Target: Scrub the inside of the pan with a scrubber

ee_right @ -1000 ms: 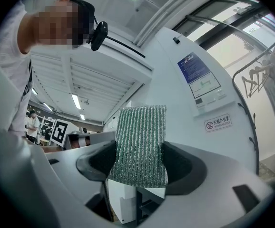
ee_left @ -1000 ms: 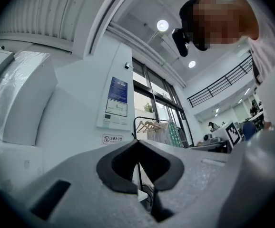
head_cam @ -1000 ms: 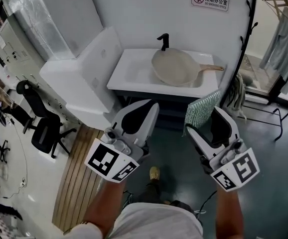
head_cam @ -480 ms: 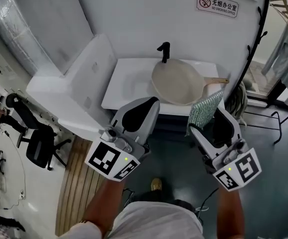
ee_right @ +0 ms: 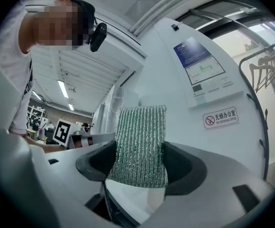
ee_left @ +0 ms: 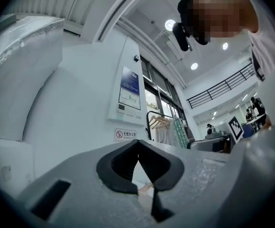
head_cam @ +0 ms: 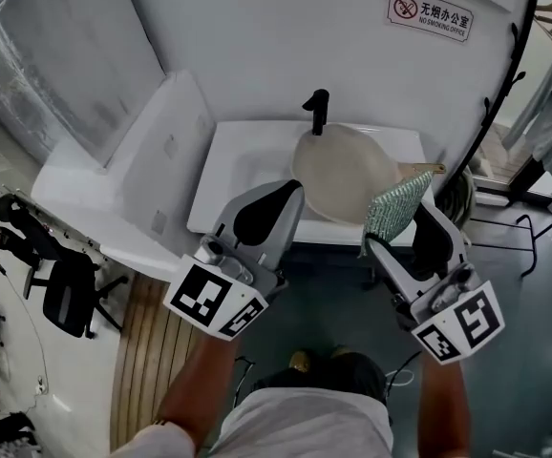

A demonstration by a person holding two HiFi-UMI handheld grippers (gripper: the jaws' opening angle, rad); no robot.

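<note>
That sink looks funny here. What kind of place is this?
Probably an office or workroom with a wash corner: a white sink holds a pan, a no-smoking sign hangs above, and an office chair stands at left.

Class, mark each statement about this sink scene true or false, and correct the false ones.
1. The right gripper is shut on a green scrubber. True.
2. The left gripper has its jaws wide apart. False: they are shut, with nothing between them.
3. The pan lies in the sink. True.
4. The scrubber is rubbing the pan. False: it is held in the air, clear of the pan.
5. The faucet is white. False: it is black.
</note>
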